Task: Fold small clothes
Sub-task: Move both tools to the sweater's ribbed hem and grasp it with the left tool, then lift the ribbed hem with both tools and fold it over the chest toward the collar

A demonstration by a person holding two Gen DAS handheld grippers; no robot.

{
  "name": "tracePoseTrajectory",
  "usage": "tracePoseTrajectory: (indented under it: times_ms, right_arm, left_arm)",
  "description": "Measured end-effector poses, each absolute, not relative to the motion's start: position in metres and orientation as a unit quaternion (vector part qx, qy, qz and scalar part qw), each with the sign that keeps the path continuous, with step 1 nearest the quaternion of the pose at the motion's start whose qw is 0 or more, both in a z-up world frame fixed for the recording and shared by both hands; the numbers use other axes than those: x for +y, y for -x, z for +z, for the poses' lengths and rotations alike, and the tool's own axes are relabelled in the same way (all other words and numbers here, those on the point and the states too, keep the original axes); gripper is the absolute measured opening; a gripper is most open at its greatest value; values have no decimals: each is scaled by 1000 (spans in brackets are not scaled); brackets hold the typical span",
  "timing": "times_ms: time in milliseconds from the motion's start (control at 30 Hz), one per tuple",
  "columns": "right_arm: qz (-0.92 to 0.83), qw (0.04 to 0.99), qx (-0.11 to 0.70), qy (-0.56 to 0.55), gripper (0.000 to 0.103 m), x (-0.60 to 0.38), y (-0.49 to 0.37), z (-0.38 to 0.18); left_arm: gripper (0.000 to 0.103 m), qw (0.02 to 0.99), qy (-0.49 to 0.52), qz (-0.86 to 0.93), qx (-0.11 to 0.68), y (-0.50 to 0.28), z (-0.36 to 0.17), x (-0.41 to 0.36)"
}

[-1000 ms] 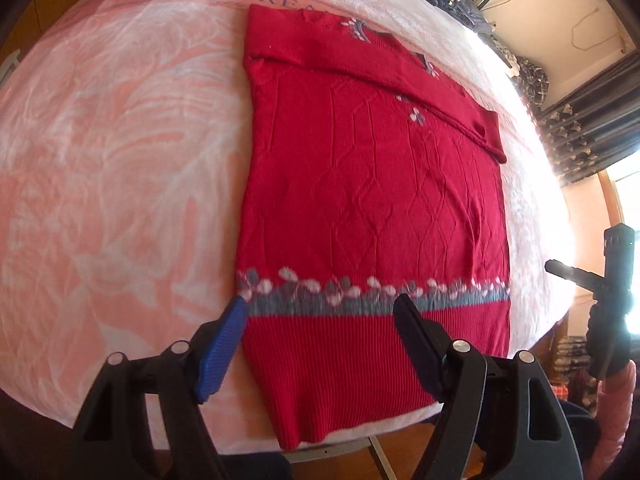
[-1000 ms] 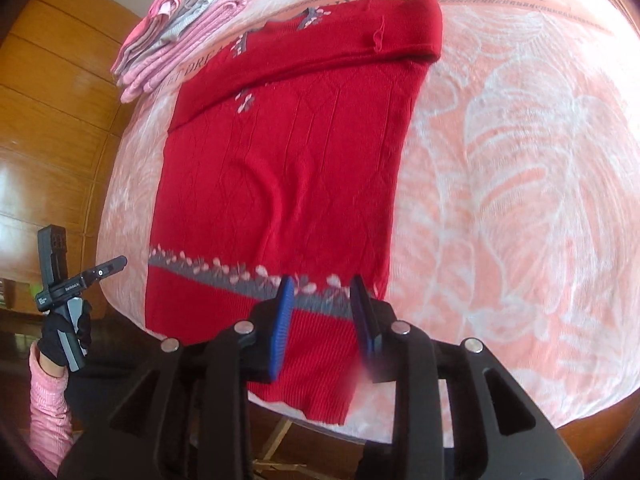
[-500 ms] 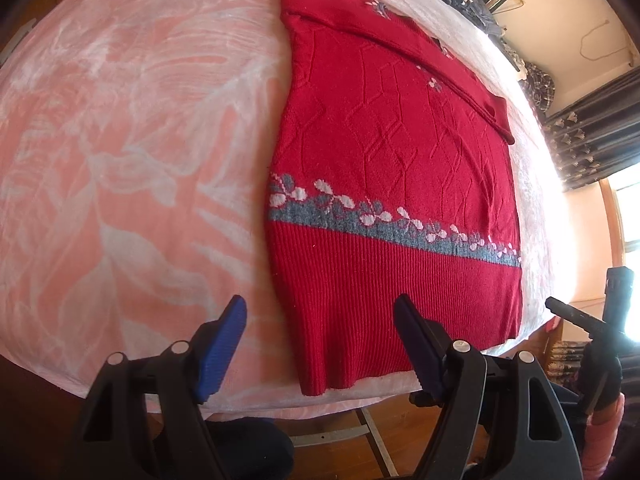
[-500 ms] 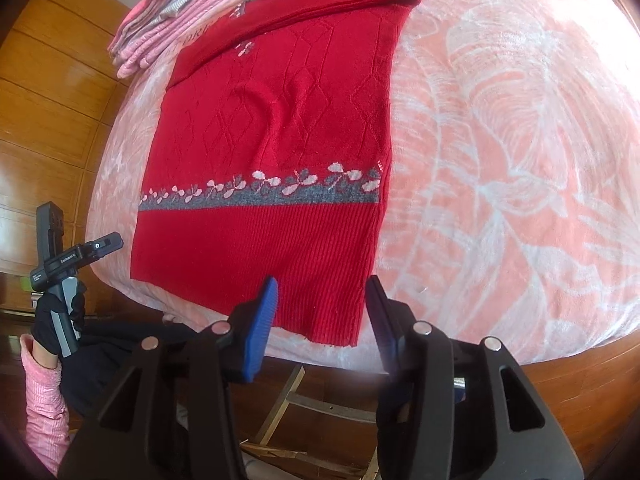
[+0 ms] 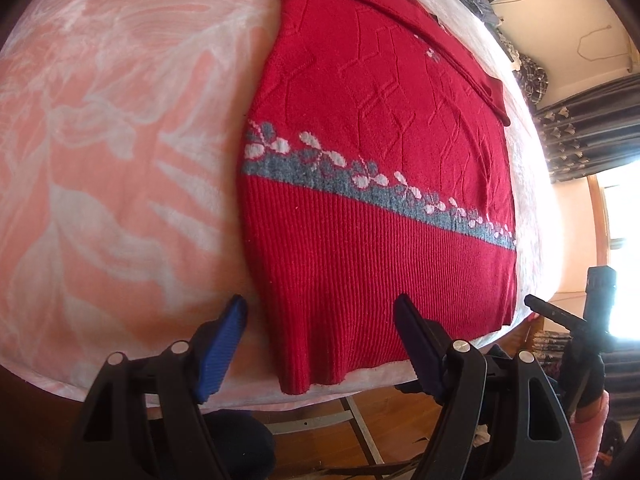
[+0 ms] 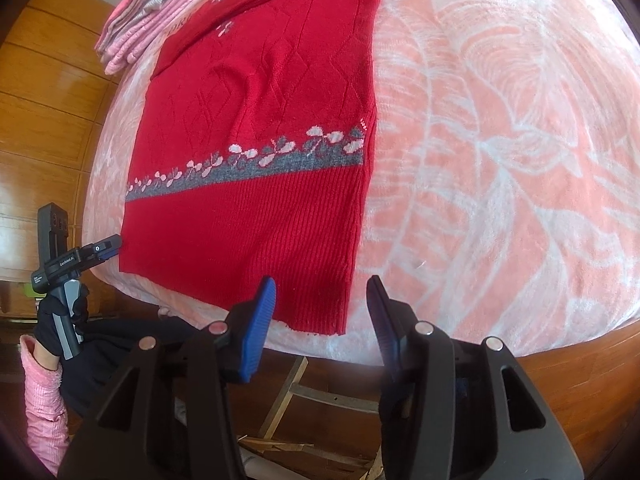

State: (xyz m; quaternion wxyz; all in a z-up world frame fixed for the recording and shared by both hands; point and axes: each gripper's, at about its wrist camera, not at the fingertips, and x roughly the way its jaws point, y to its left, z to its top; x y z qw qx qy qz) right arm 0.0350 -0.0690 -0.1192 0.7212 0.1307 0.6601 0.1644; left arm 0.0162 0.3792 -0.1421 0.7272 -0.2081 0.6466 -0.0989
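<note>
Pink leaf-print blanket (image 5: 120,128) covers the whole tabletop, with wood paneling behind it in the right wrist view. Red knit sweater (image 5: 372,152) is spread flat on it, sleeves folded across the top, grey band with white flowers (image 6: 256,160) running across the lower part, ribbed hem right at the near table edge. Left gripper (image 5: 320,340) hangs just over the hem's left corner with its jaws spread wide, nothing between them. Right gripper (image 6: 322,316) sits at the hem's right corner, jaws also apart and empty, not touching the knit. Stack of folded pink clothes (image 6: 156,12) sits at the far corner beside the sweater.
</note>
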Motion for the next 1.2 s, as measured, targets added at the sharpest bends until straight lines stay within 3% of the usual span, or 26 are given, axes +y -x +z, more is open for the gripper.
tracePoseTrajectory:
  times_ms: [500, 567, 633, 700, 833, 1200]
  right_arm:
    - [165, 712, 672, -114, 46, -63, -35, -144]
    - [169, 714, 671, -106, 40, -60, -35, -145]
    - [173, 714, 670, -105, 22, -58, -34, -146]
    - [183, 710, 670, -111, 11, -57, -33, -147]
    - [195, 711, 664, -122, 6, -57, -33, -142]
    - [230, 736, 594, -228, 5, -85, -44, -90]
  left_arm:
    - [66, 725, 223, -109, 642, -15, -144, 371]
    - [57, 724, 228, -107, 642, -15, -144, 373]
    - [32, 719, 241, -104, 643, -15, -146, 376]
    - [21, 715, 248, -98, 646, -15, -148, 379]
    - [12, 711, 266, -103, 643, -15, -147, 381]
    - [8, 743, 328, -144, 565, -26, -106, 389]
